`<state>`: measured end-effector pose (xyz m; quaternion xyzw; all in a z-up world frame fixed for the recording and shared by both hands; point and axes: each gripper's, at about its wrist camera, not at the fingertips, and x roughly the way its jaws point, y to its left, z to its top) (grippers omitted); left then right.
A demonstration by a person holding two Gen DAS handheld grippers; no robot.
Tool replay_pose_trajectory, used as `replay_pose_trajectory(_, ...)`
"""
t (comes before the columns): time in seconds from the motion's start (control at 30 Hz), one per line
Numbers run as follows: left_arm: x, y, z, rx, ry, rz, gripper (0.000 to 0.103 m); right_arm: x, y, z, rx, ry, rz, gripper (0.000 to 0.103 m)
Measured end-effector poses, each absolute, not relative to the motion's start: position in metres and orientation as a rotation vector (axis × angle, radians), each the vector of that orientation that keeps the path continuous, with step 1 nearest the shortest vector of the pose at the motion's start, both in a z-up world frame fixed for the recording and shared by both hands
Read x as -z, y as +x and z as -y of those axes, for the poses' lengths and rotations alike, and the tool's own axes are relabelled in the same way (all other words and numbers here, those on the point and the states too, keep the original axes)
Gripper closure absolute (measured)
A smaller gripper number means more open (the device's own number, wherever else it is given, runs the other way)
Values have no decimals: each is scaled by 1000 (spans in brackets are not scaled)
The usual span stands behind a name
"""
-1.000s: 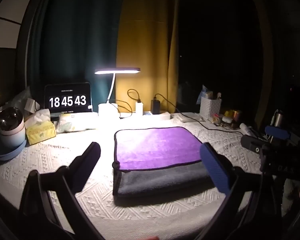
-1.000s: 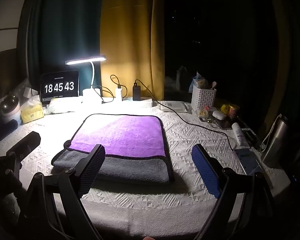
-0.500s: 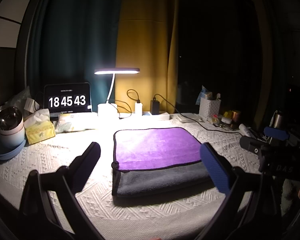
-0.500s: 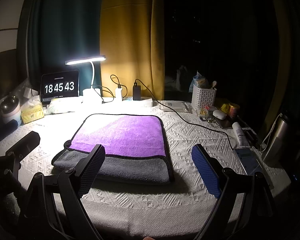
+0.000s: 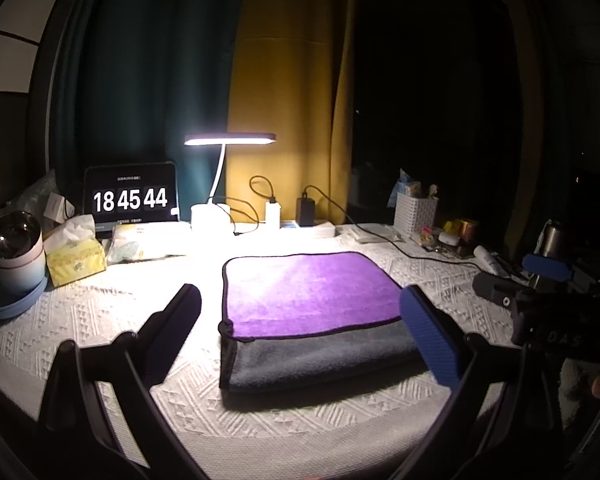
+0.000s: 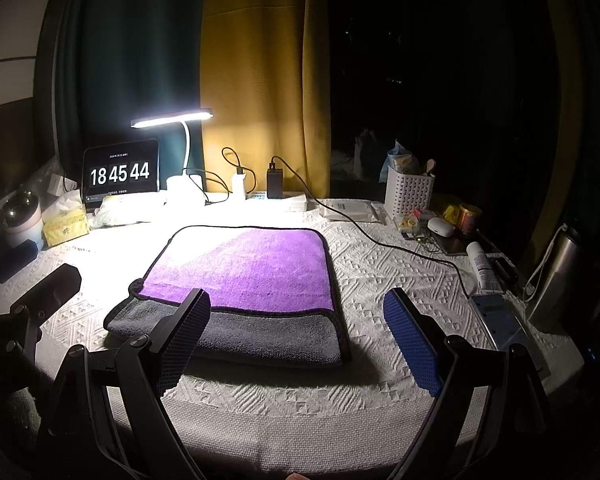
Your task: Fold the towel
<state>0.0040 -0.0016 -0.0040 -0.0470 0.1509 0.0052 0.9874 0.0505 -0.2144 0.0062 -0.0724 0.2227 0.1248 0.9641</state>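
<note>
A folded towel (image 5: 308,304), purple on top with a grey layer showing along its near edge, lies flat on the white textured tablecloth (image 5: 112,312); it also shows in the right wrist view (image 6: 244,272). My left gripper (image 5: 300,336) is open and empty, held above the table's near edge in front of the towel. My right gripper (image 6: 296,336) is open and empty, also in front of the towel. Each gripper shows at the side of the other's view: the right gripper (image 5: 540,280) and the left gripper (image 6: 40,292).
A lit desk lamp (image 5: 228,140), a clock tablet (image 5: 130,200), a tissue box (image 5: 74,252) and a round humidifier (image 5: 14,252) stand at the back left. A white basket (image 6: 408,192), small items, a cable (image 6: 380,240), a phone (image 6: 500,320) and a steel bottle (image 6: 556,280) sit on the right.
Both grippers stay open and almost still, drifting slightly. The clock has changed from 18:45:43 to 18:45:44. The towel has not moved.
</note>
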Motion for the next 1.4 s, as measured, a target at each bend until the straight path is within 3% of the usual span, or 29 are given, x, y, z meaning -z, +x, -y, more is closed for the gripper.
replay_pose_trajectory(1.4, 5, 4, 3, -4, -99, -312, 3, -5, 51, 215, -256, -142, -457, 12)
